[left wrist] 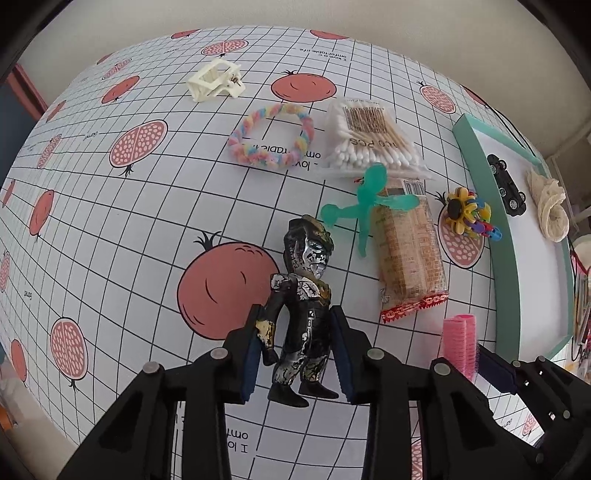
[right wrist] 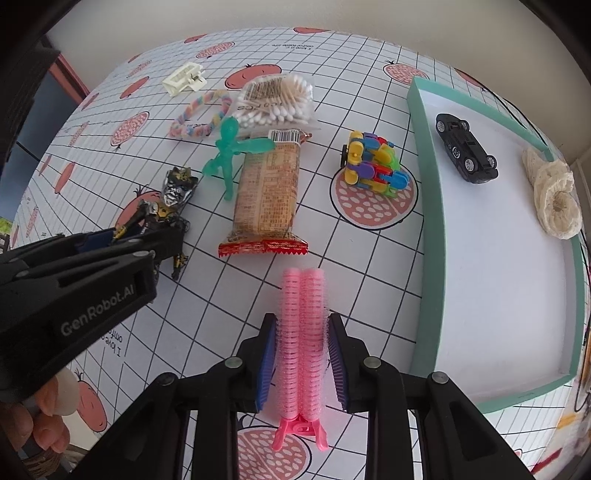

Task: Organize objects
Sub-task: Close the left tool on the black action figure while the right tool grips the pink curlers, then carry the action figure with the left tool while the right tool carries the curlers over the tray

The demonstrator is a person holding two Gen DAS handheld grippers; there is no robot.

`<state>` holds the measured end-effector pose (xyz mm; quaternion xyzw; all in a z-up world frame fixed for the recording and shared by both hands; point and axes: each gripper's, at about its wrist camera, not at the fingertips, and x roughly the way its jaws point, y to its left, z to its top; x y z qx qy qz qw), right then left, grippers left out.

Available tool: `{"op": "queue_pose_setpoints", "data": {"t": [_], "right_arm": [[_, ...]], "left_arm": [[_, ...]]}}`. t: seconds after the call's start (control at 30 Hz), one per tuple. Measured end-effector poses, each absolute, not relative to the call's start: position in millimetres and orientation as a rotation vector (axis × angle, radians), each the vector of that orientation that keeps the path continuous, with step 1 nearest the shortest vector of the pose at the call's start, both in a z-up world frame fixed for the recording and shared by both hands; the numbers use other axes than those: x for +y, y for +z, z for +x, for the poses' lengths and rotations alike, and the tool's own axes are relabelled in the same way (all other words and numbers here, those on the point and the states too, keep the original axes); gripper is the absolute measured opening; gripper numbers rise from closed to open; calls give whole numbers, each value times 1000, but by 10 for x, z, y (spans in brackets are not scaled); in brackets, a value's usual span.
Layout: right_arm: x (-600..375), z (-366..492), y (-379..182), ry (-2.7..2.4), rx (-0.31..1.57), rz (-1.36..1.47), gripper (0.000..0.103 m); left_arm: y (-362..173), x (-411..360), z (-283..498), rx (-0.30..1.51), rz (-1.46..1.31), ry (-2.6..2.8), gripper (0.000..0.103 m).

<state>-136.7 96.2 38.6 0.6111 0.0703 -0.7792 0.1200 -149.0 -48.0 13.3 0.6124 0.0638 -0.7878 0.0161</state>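
Pomegranate-print grid tablecloth (left wrist: 110, 229); teal tray (right wrist: 428, 221) at right.

A pomegranate-print grid tablecloth (left wrist: 147, 221) covers the table below a plain pale wall (left wrist: 406, 18).

"GenRobot.AI" on the left tongs (right wrist: 147, 236); "I love" on the tablecloth (right wrist: 118, 347); "PCS" on the swab pack (left wrist: 369, 142).

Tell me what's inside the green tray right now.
Inside the green tray lie a black toy car, tipped on its side, and a cream crocheted piece by the far wall. The rest shows bare white floor; the tray's right edge runs out of view.
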Motion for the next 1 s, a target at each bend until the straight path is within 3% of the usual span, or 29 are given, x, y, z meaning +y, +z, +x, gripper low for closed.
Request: {"op": "queue_pose_setpoints", "data": {"t": [0.1, 0.13, 0.17, 0.47, 0.67, 1.0], "right_arm": [[1001, -1380, 384, -2280, 203, 1768, 29], [1003, -1380, 402, -2281, 200, 1763, 29], [1006, -1380, 419, -2282, 196, 1759, 29], [1008, -1321, 381, -2290, 174, 1734, 29], [1033, -1298, 369, -2291, 180, 1729, 29], [1311, -1285, 826, -2378, 38, 1591, 29]], "left_arm": [[173, -506, -1499, 202, 1886, -2463, 33], [191, -516, -1502, 212, 1883, -2469, 24], [209, -529, -1504, 219, 1875, -2471, 22], [466, -95, -1336, 252, 1828, -2504, 22], [465, -243, -1394, 261, 1808, -2518, 22], [723, -182, -1378, 267, 1716, -2593, 22]]}}
